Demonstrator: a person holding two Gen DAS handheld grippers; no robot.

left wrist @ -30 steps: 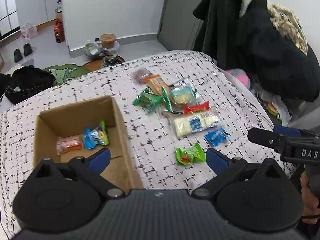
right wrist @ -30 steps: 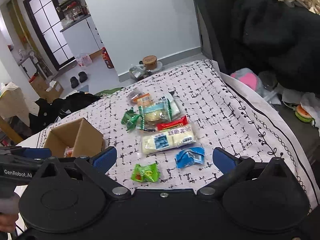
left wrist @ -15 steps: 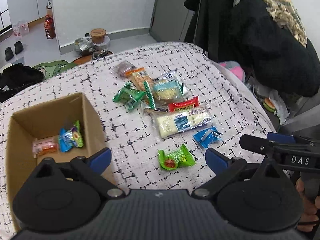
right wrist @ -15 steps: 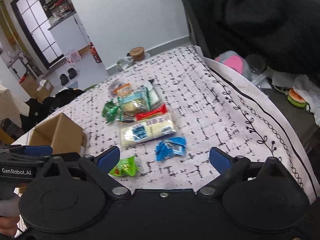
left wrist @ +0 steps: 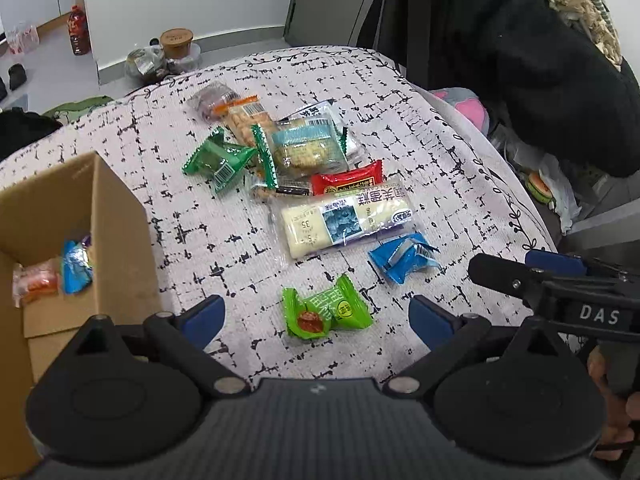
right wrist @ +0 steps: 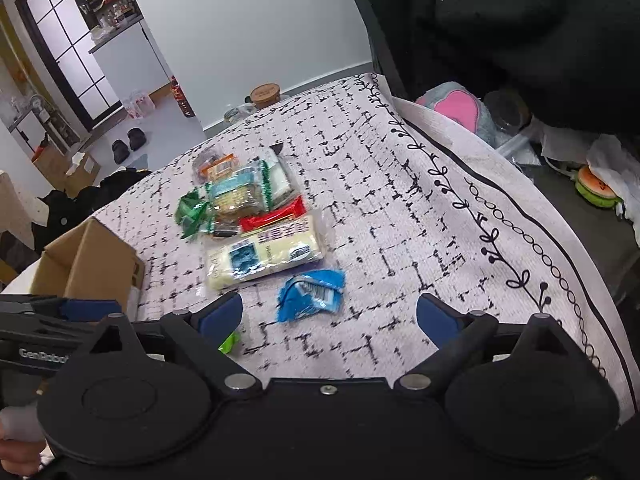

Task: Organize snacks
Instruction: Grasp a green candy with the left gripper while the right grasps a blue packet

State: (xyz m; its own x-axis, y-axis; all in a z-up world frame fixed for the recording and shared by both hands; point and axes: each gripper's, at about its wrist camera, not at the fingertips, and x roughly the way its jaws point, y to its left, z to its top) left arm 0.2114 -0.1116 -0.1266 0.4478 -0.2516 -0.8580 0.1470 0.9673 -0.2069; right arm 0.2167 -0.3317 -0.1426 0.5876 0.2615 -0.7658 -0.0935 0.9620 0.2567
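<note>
One long white snack packet (left wrist: 347, 220) lies crosswise before both open grippers.

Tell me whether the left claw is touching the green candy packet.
Apart. In the left wrist view the open left claw has bare tablecloth showing between each blue fingertip and the green candy packet.

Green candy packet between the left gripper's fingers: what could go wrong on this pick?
The green candy packet lies flat on the tablecloth, so the open left gripper may pinch cloth or slide off the slick wrapper. The open right gripper hovers close over the blue packet, so the tools might collide.
</note>
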